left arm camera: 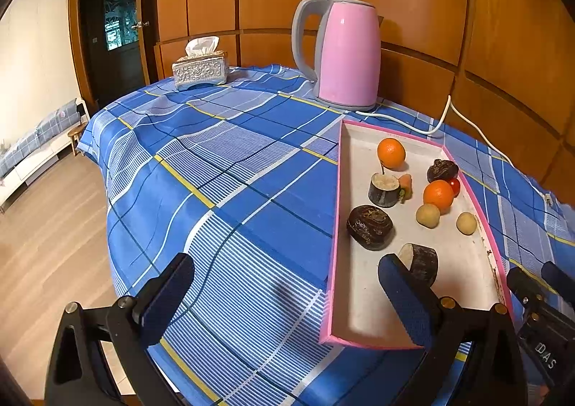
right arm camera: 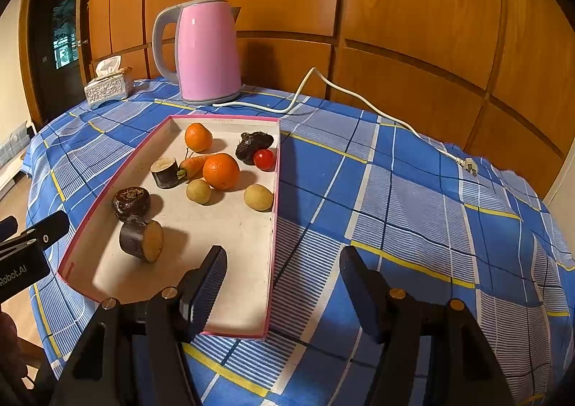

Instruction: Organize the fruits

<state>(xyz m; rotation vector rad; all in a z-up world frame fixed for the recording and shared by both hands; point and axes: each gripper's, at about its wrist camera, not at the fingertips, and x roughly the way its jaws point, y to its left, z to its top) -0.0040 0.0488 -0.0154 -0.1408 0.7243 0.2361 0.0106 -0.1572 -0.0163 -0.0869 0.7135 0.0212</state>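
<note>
While the left wrist view looks down across a blue plaid tablecloth (left arm camera: 233,169), the left gripper (left arm camera: 287,298) hangs with its fingers (left arm camera: 169,298) spread wide and nothing between them, one over bare cloth and the other over the near end of a pink-rimmed tray (left arm camera: 336,226). Within that tray, toward one o'clock of the gripper, lie two oranges (left arm camera: 391,153), two small tan round fruits (left arm camera: 427,215), a cherry tomato (left arm camera: 455,186), a small carrot (left arm camera: 406,185) and several dark, rough-skinned pieces (left arm camera: 370,227), some cut flat. At twelve o'clock stands a pink kettle (left arm camera: 341,54), at eleven a tissue box (left arm camera: 200,69). From the right wrist view, the right gripper (right arm camera: 284,291) is likewise released and empty, its left finger above the tray's (right arm camera: 275,190) near right corner, its right finger over the cloth-covered surface (right arm camera: 413,208). Fruit sits from ten to twelve o'clock of it: the nearer orange (right arm camera: 220,171) touches or nearly touches a tan fruit (right arm camera: 198,191), with another tan fruit (right arm camera: 258,197) just beside the right rim. I judge the oranges firm and fairly light but prone to roll, best pinched across their widest girth; the cherry tomato (right arm camera: 264,159) looks smooth and easily crushed, so it wants a gentle squeeze; the cut dark chunk (right arm camera: 142,238) should hold steadily if taken on its rough sides.
</note>
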